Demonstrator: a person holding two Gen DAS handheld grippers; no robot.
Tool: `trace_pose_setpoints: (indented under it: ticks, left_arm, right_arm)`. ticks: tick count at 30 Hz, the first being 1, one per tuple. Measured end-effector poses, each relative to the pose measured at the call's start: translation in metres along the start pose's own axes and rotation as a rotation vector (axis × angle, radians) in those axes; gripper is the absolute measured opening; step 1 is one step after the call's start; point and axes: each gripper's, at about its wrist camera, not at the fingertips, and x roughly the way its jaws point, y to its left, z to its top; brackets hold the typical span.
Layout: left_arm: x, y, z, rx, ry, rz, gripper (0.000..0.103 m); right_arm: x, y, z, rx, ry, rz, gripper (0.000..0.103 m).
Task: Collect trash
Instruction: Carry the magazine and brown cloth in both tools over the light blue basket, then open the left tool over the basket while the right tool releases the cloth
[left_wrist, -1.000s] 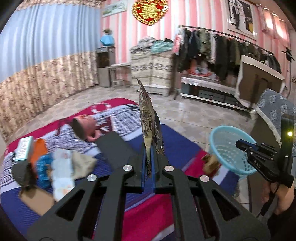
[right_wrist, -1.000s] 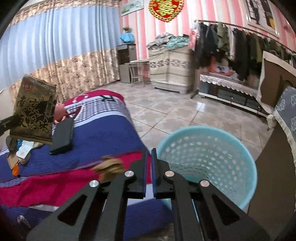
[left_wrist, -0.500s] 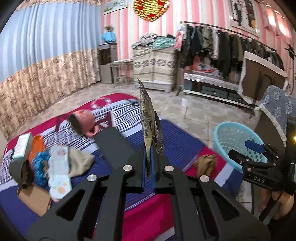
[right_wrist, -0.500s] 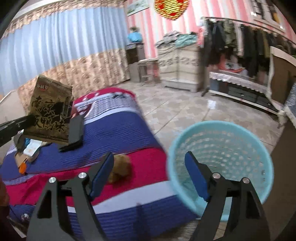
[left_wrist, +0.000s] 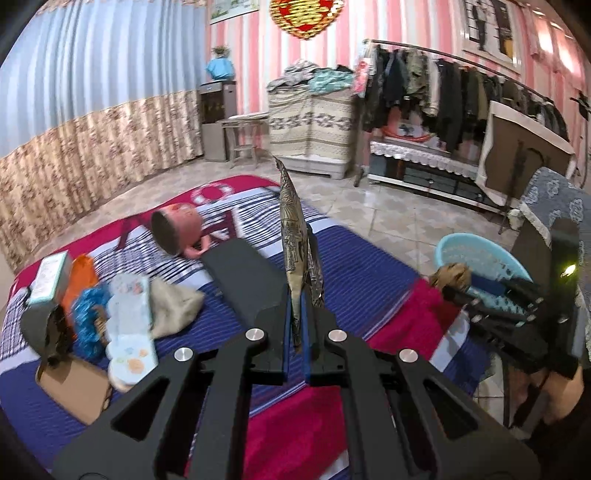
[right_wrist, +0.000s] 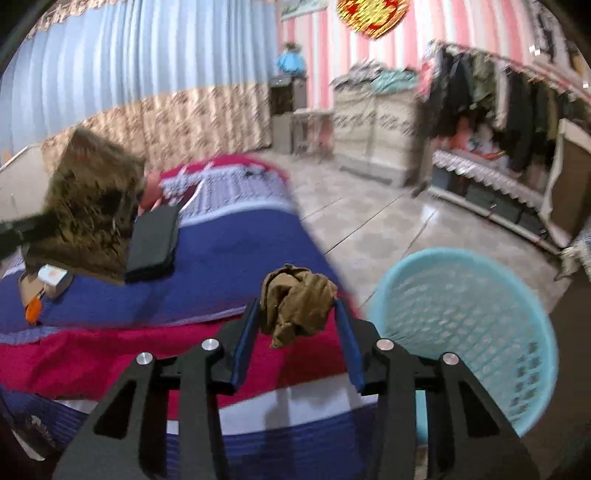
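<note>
A bed (left_wrist: 373, 280) covered by a striped blanket is shown. The left gripper (left_wrist: 295, 328) is clamped on a flat brown packet (left_wrist: 293, 236). The right gripper (right_wrist: 295, 325) is closing around a crumpled brown wad (right_wrist: 295, 299), beside the blue basket (right_wrist: 480, 314). The wad should be pinched fully before lifting.

No text could be read for certain. The brown-gold packet (right_wrist: 88, 210) carried large dark characters, but they were smeared by blur. The red and gold wall ornament (left_wrist: 304, 16) bore a gold character cut off at the frame's top. Print on the small box (left_wrist: 50, 277) was too small.
</note>
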Motion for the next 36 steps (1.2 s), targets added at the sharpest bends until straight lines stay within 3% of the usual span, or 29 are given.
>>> trace_pose_setpoints:
  ticks: [9, 15, 21, 30, 34, 35, 36]
  left_arm:
    - [0.015, -0.087, 0.035, 0.099, -0.067, -0.186, 0.003]
    - [0.039, -0.151, 0.040, 0.180, -0.062, -0.274, 0.003]
    - [0.062, -0.191, 0.045, 0.205, -0.045, -0.339, 0.003]
    - [0.099, -0.238, 0.036, 0.261, 0.002, -0.370, 0.003]
    - [0.117, -0.245, 0.031, 0.267, 0.026, -0.337, 0.004]
    - [0.121, -0.245, 0.030, 0.266, 0.034, -0.326, 0.009]
    - [0.127, -0.244, 0.028, 0.265, 0.052, -0.313, 0.022]
  right_arm:
    - [-0.052, -0.103, -0.003, 0.100, -0.058, -0.253, 0.042]
    - [-0.066, -0.147, -0.020, 0.179, -0.048, -0.321, 0.042]
    - [-0.068, -0.177, -0.033, 0.257, -0.051, -0.352, 0.042]
    - [-0.061, -0.197, -0.047, 0.316, -0.044, -0.360, 0.042]
    - [-0.054, -0.197, -0.051, 0.320, -0.025, -0.356, 0.043]
    - [-0.053, -0.198, -0.052, 0.318, -0.021, -0.356, 0.043]
    - [-0.051, -0.199, -0.052, 0.318, -0.018, -0.356, 0.043]
